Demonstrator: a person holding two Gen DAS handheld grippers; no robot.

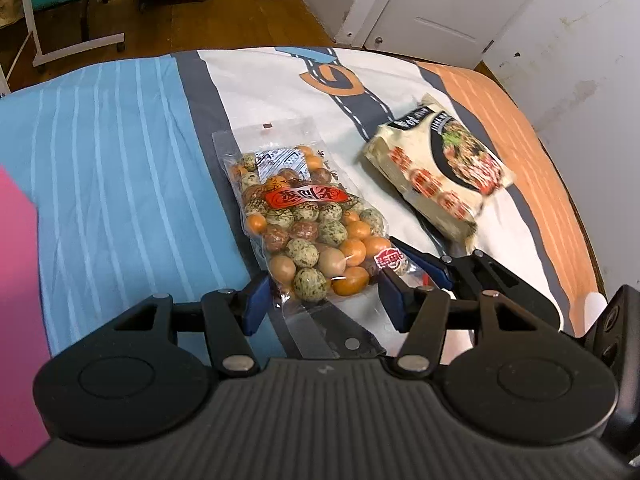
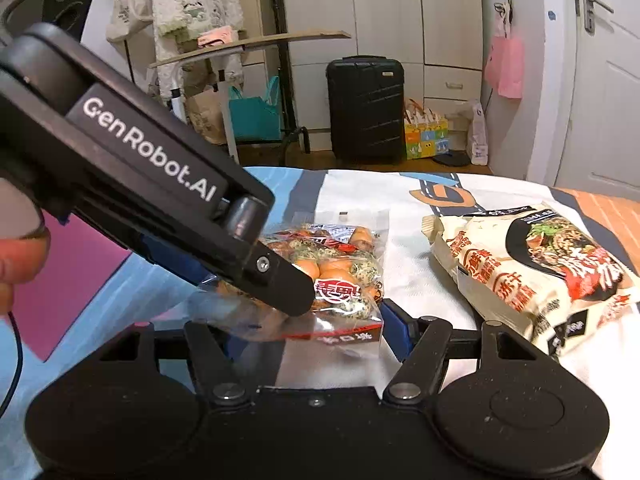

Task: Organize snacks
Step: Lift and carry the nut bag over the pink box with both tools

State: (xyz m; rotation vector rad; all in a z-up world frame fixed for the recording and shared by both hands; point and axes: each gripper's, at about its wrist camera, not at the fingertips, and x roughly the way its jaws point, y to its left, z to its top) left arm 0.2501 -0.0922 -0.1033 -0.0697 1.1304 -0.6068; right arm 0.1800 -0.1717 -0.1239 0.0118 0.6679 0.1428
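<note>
Left tool (image 1: 322,300) crosses right tool (image 2: 312,332) — both part-open.

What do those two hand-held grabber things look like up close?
Both are matte black plastic. Each gripper, left and right, has two hinged finger arms with silver rivets, ending in blue pads, behind them round black discs and a ribbed body. The left one's side reads "GenRobot.AI" in white. A thin dark cable hangs nearby.

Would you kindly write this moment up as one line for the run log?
left gripper: shut on nut bag | right gripper: shut on nut bag | noodle packet: lying on bedspread
</note>
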